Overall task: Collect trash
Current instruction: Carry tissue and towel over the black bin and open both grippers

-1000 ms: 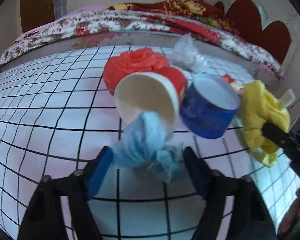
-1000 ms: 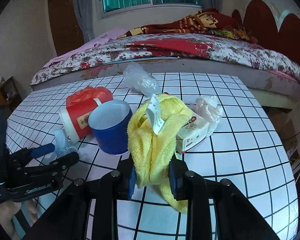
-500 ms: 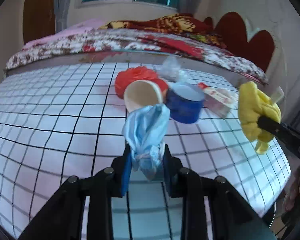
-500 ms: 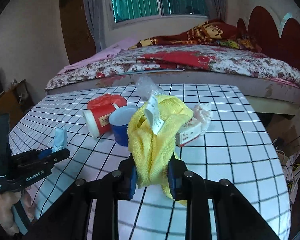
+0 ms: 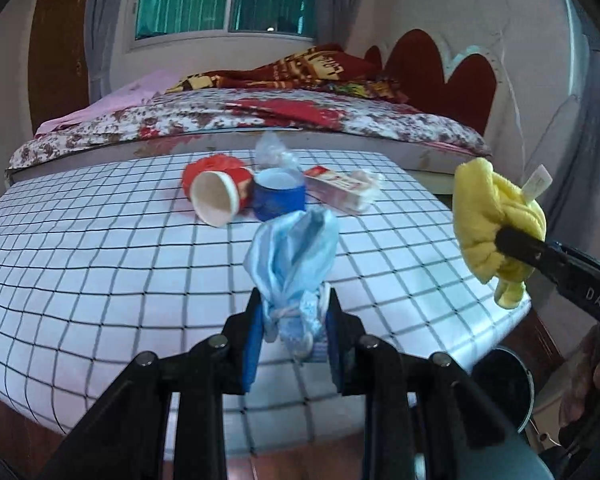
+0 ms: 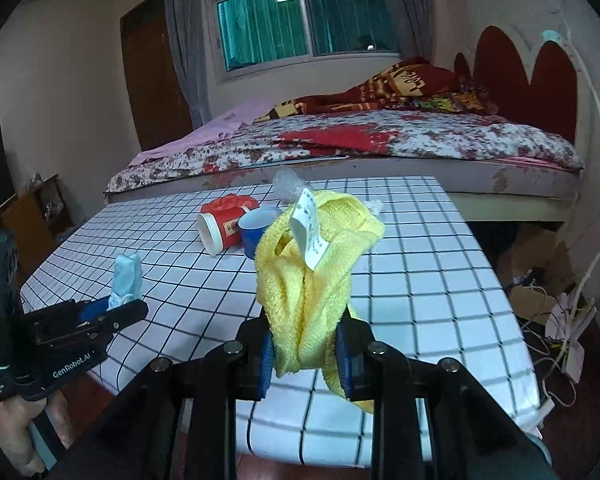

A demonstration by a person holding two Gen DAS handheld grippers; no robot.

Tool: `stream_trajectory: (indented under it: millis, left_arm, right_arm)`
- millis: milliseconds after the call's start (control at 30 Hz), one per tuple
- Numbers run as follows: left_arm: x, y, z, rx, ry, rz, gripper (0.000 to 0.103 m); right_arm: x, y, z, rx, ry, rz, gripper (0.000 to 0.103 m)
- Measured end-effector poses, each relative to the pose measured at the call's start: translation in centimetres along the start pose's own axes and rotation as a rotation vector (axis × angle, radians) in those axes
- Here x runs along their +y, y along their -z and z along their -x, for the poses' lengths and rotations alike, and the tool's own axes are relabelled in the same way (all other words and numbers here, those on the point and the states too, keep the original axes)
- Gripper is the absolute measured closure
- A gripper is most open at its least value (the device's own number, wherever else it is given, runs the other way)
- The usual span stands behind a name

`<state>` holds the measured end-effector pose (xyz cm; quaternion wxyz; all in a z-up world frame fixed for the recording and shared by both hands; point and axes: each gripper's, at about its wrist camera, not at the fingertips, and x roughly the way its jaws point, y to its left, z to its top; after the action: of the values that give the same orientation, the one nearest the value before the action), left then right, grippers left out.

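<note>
My left gripper (image 5: 291,334) is shut on a crumpled light blue face mask (image 5: 294,264) and holds it above the near edge of the checked table (image 5: 100,264). It also shows in the right wrist view (image 6: 126,306) with the mask (image 6: 127,274). My right gripper (image 6: 304,354) is shut on a yellow cloth (image 6: 312,272) with a white tag, held above the table's near right part. The cloth also shows in the left wrist view (image 5: 496,220).
On the table lie a red paper cup on its side (image 5: 216,196), a blue cup (image 5: 278,198), a clear plastic bag (image 5: 274,152) and a small carton with tissue (image 5: 340,192). A round dark bin (image 5: 500,388) stands on the floor at the right. A bed lies behind.
Both grippers have pulled back and up from the pile, carrying the mask and the cloth. The left gripper closed on the mask a second ago.
</note>
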<state>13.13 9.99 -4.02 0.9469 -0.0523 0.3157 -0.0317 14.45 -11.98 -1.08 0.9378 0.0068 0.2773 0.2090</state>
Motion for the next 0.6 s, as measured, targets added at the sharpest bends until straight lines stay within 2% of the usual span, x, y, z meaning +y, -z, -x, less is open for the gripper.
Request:
stream_trajectory:
  millis: [267,600]
  left_arm:
    - [-4.0,1.0,2.2,-0.024,0.063,-0.033,0.074]
    - [-10.4,2.2,2.8,-0.036,0.165,-0.111,0.074]
  right_arm:
    - [-2.8,2.3,6.0,-0.04,0.047,-0.056,0.075]
    - [-7.0,4.6,11.1,-0.071,0.118,-0.12,0.075]
